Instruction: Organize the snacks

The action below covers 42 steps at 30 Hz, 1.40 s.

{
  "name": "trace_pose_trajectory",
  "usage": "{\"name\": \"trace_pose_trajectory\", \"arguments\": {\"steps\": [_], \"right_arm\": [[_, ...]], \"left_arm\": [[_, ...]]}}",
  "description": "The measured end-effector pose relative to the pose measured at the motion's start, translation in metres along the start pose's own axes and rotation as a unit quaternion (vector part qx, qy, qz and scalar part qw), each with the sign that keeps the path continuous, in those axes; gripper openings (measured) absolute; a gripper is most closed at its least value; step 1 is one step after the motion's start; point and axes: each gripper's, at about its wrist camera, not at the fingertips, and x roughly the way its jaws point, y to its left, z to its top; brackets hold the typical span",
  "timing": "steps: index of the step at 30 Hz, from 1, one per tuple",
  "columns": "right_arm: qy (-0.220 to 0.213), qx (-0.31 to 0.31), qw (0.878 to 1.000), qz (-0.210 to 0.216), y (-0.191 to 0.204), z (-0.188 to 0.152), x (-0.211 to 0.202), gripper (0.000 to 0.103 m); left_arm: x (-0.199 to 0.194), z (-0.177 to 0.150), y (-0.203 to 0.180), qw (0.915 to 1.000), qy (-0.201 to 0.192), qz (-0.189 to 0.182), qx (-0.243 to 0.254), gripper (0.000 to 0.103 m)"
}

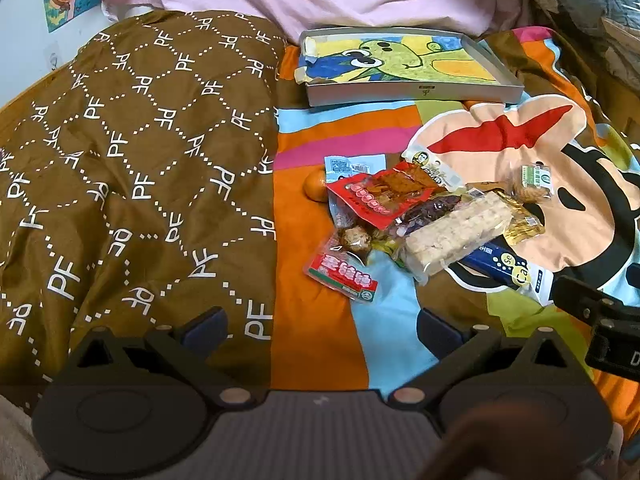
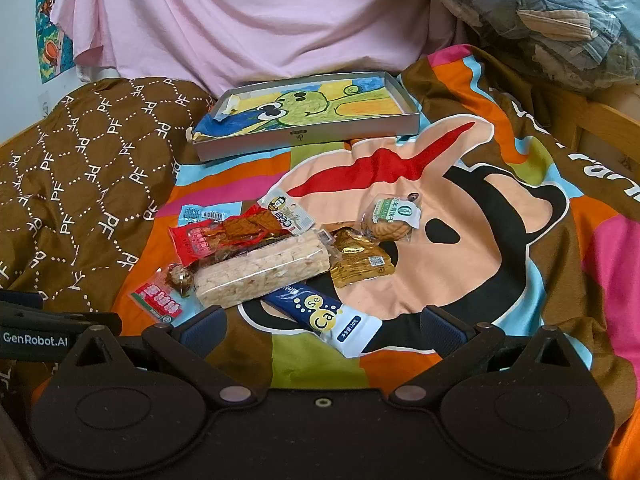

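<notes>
Both wrist cameras look forward and downward over a bed toward the pink sheet (image 2: 248,28) at the far side. The left view sits further left, taking in more of the brown quilt (image 1: 132,168); the right view seems slightly nearer the snack pile (image 2: 264,264). Both share the pile and the shallow grey box (image 1: 408,64) beyond it.

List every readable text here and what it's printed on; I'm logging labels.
"PF", repeated: brown quilt
"Se" and "Ca": blue-and-white sachet
"GenRobot.AI": left gripper body, seen in the right wrist view
Chinese print on the red packet and biscuit pack: too blurred to read.
</notes>
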Motion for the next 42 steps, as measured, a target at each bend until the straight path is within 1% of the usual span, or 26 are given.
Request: {"name": "trace_pose_trajectory", "arguments": {"steps": [3,7,10,14,18,21,24,26,28,31,33,37,39,42], "right_arm": [[0.003,0.004,1.000,0.005,-0.001,-0.001,0.001,0.102],[0.011,-0.003,1.000,0.020,0.000,0.007,0.003,0.102],[0.005,-0.023,0.999,0.024,0.000,0.013,0.004,0.102],[0.003,-0.045,0.998,0.043,-0.001,0.024,0.012,0.102],[-0.004,-0.092,0.994,0.061,0.003,0.038,0.023,0.102],[-0.011,-0.136,0.987,0.088,0.006,0.046,0.034,0.102],[-0.021,-0.185,0.976,0.112,0.010,0.051,0.047,0.102],[-0.023,-0.223,0.965,0.133,0.014,0.052,0.057,0.102],[-0.024,-0.270,0.951,0.149,0.019,0.049,0.067,0.102],[-0.019,-0.338,0.927,0.158,0.029,0.042,0.084,0.102],[-0.014,-0.372,0.914,0.163,0.033,0.038,0.096,0.102],[0.002,-0.413,0.892,0.185,0.036,0.035,0.117,0.102],[0.003,-0.432,0.882,0.188,0.038,0.034,0.124,0.101],[-0.004,-0.455,0.871,0.186,0.041,0.032,0.130,0.099]], "left_arm": [[0.003,0.003,0.003,1.0000,0.009,-0.001,-0.003,0.103],[0.004,0.016,0.005,0.9998,0.015,-0.007,0.009,0.103],[0.003,0.030,0.007,0.9995,0.008,-0.009,0.031,0.103],[0.010,0.048,0.007,0.9979,0.007,-0.013,0.064,0.103],[0.027,0.064,0.009,0.9958,0.016,-0.016,0.089,0.103],[0.043,0.074,0.012,0.9947,0.020,-0.020,0.098,0.103],[0.059,0.083,0.017,0.9948,0.030,-0.030,0.092,0.103],[0.068,0.087,0.020,0.9952,0.036,-0.039,0.082,0.103],[0.075,0.090,0.023,0.9947,0.044,-0.050,0.079,0.103],[0.088,0.092,0.024,0.9920,0.065,-0.064,0.087,0.103],[0.096,0.090,0.025,0.9904,0.080,-0.070,0.089,0.103],[0.111,0.087,0.024,0.9870,0.109,-0.075,0.091,0.103],[0.116,0.086,0.023,0.9858,0.117,-0.075,0.095,0.103],[0.120,0.084,0.022,0.9849,0.121,-0.075,0.098,0.103]]}}
